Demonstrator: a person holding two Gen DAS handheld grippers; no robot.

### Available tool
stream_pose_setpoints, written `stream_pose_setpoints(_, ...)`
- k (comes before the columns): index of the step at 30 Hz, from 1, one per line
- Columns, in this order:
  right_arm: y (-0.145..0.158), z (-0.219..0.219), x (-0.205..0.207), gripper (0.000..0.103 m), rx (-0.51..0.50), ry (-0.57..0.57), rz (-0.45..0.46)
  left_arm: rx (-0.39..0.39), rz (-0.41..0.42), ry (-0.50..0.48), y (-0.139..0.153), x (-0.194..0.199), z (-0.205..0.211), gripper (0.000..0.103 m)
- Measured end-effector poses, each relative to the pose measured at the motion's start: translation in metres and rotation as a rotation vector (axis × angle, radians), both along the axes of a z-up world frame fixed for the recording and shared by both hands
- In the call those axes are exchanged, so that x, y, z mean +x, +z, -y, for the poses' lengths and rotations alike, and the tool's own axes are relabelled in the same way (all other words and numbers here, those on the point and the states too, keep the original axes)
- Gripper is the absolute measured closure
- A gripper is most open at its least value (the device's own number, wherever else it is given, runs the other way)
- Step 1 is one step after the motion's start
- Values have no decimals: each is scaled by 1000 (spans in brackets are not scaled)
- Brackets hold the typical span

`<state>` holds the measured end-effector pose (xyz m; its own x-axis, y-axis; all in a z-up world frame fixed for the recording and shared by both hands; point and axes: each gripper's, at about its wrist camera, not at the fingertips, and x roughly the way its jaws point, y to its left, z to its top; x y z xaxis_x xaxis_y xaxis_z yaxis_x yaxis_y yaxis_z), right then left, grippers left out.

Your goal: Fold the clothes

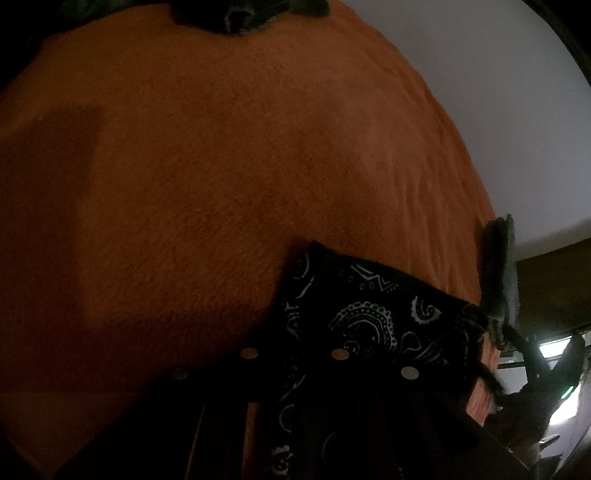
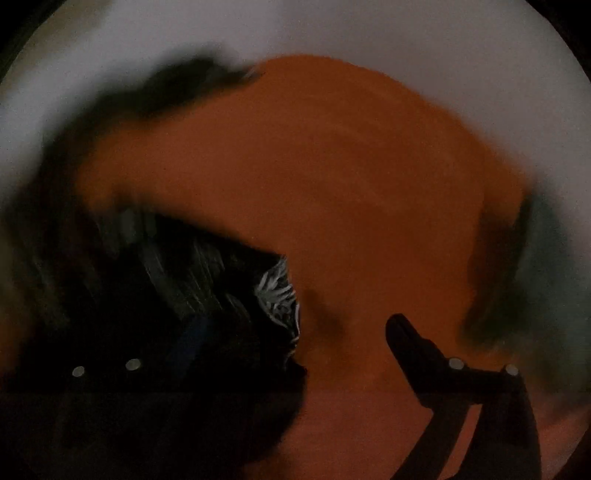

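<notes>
So there's a big orange blanket [image 1: 221,177] spread over the surface, fuzzy texture, pretty dim lighting overall. Pale wall [image 1: 480,92] behind it.

The thing being folded is a black bandana [image 1: 362,314] with a white paisley print. It's lying on the near part of the blanket, one corner pointing out toward the middle. The left gripper [image 1: 295,369] sits low over it with the cloth running right between its fingers, and the jaws look pinched nearly together on the fabric, so I'd call that clamped on the bandana.

From the right wrist view everything is smeared with motion blur. The same bandana [image 2: 273,291] shows at lower left, bunched up dark with a bit of white pattern visible at its edge. The right gripper [image 2: 332,354] has its jaws standing wide apart, nothing between them but orange blanket [image 2: 332,184]. One of its fingers [image 2: 413,343] sticks out clearly on the right; the other is lost in the dark mass on the left.

Other stuff: a dark garment [image 1: 236,18] lying at the far edge of the blanket, and a grey-green piece of clothing [image 1: 500,266] at the right edge. Both are well apart from the bandana's middle.
</notes>
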<state>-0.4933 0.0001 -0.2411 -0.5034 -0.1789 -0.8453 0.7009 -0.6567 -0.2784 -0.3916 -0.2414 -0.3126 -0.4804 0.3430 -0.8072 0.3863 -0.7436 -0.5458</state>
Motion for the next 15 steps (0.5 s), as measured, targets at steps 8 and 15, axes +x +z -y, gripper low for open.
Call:
stream_pose_setpoints(8, -38, -22, -89, 101, -338, -268, 369, 7, 1, 9, 2, 10, 11, 94)
stream_pose_setpoints(15, -95, -60, -108, 101, -849, -513, 798, 62, 21, 25, -3, 4, 13, 94)
